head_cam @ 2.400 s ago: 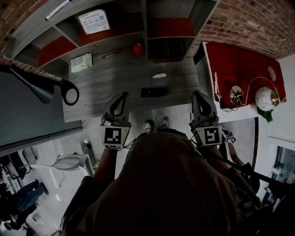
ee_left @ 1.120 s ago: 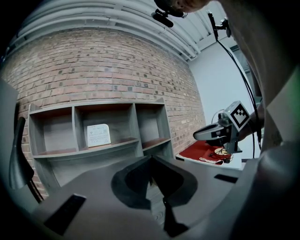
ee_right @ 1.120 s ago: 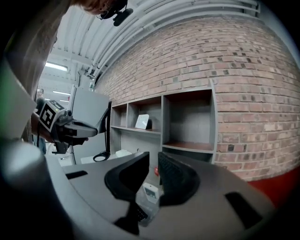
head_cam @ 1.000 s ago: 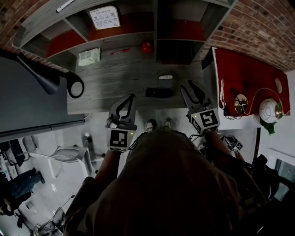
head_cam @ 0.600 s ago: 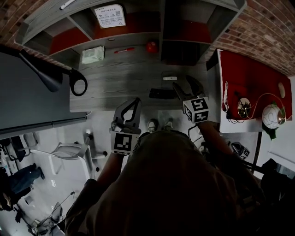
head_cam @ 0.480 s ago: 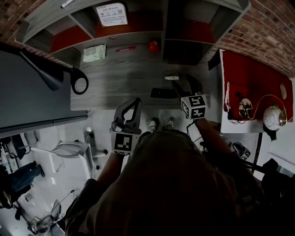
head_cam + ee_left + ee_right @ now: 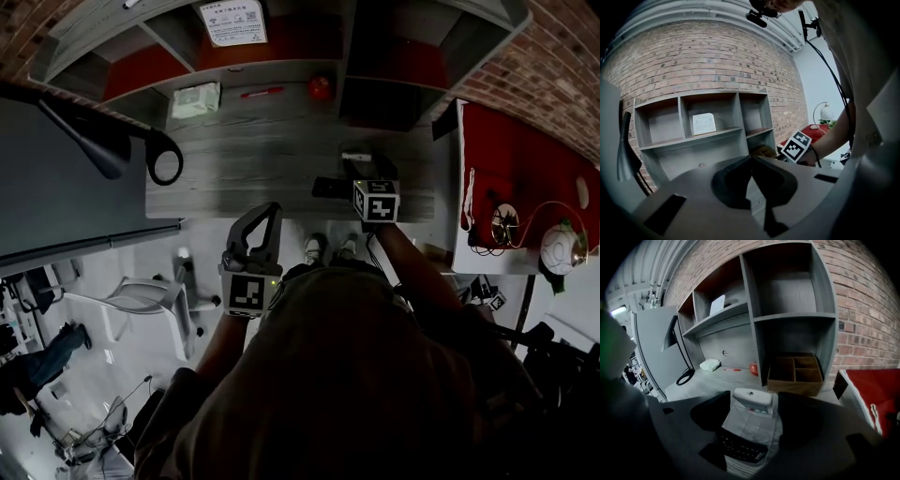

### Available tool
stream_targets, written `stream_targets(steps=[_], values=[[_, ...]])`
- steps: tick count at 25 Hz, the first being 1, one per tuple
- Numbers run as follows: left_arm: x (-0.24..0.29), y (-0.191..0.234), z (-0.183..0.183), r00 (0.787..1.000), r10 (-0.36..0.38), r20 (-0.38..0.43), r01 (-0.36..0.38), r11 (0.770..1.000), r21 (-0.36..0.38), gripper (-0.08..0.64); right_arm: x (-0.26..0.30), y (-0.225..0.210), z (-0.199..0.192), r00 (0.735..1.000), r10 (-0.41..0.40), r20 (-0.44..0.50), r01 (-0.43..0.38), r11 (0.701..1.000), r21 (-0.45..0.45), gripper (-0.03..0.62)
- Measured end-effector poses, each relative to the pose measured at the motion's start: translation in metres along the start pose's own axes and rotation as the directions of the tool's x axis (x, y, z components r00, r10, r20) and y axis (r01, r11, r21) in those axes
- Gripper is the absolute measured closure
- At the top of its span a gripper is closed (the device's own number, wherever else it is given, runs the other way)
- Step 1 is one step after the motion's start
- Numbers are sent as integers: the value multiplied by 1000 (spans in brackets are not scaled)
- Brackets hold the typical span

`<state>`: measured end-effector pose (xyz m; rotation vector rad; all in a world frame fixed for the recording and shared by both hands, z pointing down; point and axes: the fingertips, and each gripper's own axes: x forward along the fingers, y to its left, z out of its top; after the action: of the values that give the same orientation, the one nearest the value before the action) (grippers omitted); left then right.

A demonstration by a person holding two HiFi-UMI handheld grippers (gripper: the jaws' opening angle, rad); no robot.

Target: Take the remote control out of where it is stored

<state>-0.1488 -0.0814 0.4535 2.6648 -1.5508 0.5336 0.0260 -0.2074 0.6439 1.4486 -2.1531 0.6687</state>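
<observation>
Right claw, remote control between jaws

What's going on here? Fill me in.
A person stands at a grey desk with a gripper in each hand. The right gripper hangs low over the desk. Its jaws stand wide apart and have just been opening. A white device and a black remote lie between them, neither gripped. The left gripper is held back near the desk's front edge, jaws together and empty.
</observation>
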Motion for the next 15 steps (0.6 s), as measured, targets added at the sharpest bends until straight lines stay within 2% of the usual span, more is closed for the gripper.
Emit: stream_targets(steps=[4, 8, 12, 15], values=[[-1, 5, -4, 1000, 10, -13, -10, 1000, 2, 549, 12, -3, -10, 999, -20, -36, 21, 999, 49, 288], [2, 7, 3, 1000, 13, 16, -13, 999, 30, 549, 21, -1, -12, 998, -33, -47, 36, 997, 63, 288], [3, 8, -8, 999, 21, -25, -21, 1000, -2, 549, 30, -1, -15, 996, -60, -59, 64, 995, 81, 288], [6, 10, -4, 1000, 21, -16, -21, 1000, 10, 549, 34, -3, -12, 994, -95, -53, 99, 992, 74, 290]])
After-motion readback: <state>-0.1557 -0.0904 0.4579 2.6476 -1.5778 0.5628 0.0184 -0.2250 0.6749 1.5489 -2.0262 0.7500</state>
